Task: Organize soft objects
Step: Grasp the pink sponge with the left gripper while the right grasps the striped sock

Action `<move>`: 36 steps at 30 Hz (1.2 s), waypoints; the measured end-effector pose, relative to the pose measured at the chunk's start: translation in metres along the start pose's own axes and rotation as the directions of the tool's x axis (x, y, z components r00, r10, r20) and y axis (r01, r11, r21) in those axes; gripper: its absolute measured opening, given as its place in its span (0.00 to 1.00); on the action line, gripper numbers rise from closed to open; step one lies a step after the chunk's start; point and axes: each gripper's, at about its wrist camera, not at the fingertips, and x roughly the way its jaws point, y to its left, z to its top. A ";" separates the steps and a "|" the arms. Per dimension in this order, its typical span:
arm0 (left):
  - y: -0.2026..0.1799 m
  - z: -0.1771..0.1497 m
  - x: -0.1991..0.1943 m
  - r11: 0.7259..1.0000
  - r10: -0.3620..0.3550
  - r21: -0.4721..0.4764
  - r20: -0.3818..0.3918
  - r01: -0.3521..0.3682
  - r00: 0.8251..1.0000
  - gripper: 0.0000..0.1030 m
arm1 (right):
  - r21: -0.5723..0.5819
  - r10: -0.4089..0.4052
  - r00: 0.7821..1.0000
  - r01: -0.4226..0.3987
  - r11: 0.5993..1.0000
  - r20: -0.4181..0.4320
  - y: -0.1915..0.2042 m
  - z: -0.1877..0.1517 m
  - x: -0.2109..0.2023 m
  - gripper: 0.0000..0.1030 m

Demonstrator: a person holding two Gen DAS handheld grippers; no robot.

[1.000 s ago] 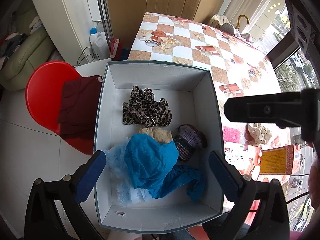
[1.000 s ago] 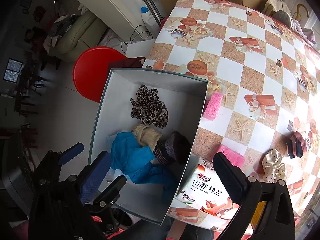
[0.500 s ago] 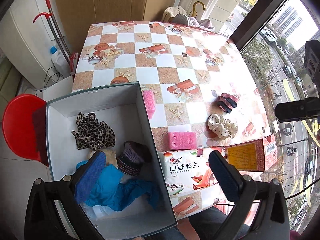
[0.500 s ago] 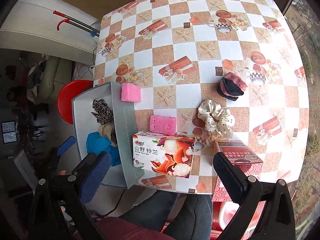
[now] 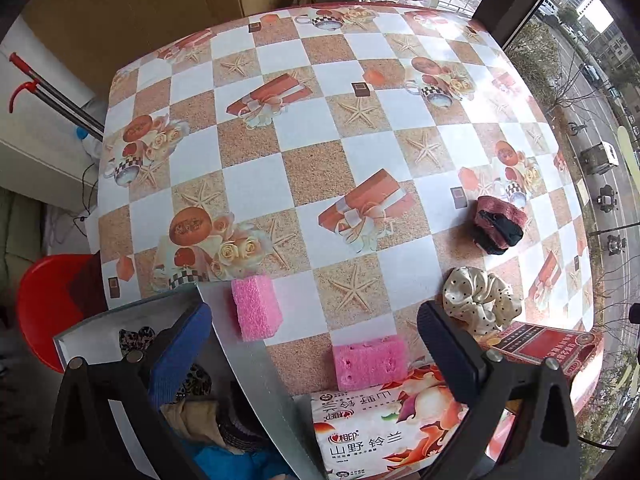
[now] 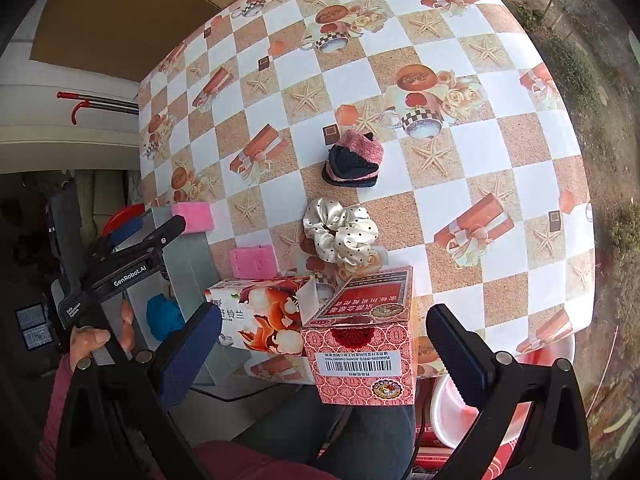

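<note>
On the patterned table lie two pink sponges (image 5: 256, 307) (image 5: 370, 363), a cream polka-dot scrunchie (image 5: 480, 300) (image 6: 340, 234) and a pink-and-black fuzzy sock bundle (image 5: 498, 226) (image 6: 354, 160). The grey box (image 5: 244, 360) at the table's left edge holds a leopard scrunchie (image 5: 136, 338), a beige piece and blue cloth (image 6: 164, 316). My left gripper (image 5: 316, 354) is open above the box wall and the near sponge. My right gripper (image 6: 324, 354) is open over the red carton, with nothing held. The left gripper's fingers (image 6: 136, 240) also show in the right wrist view.
A tissue pack (image 5: 372, 436) (image 6: 260, 312) and a red patterned carton (image 6: 360, 332) stand at the near table edge. A red chair (image 5: 44, 312) sits left of the box. A person's hand (image 6: 86, 340) and legs are below. Windows lie to the right.
Both grippers have swung right, away from the box interior and over the table. The view now centres on the sponges, scrunchie and sock bundle. Both stayed open and empty.
</note>
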 end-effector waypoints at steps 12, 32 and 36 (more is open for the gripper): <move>-0.011 0.023 0.074 0.988 0.146 -0.007 -0.211 -0.151 0.966 1.00 | 0.067 0.015 1.000 -0.015 0.998 0.002 -0.043 0.009 -0.010 1.00; -0.030 0.007 0.083 0.987 0.144 0.090 -0.139 -0.132 0.980 1.00 | 0.107 0.034 0.999 -0.031 0.994 -0.025 -0.062 0.010 0.008 1.00; -0.025 0.005 0.099 0.979 0.155 0.161 -0.185 -0.126 0.970 1.00 | 0.109 0.037 0.999 -0.033 0.993 -0.033 -0.067 0.010 0.013 1.00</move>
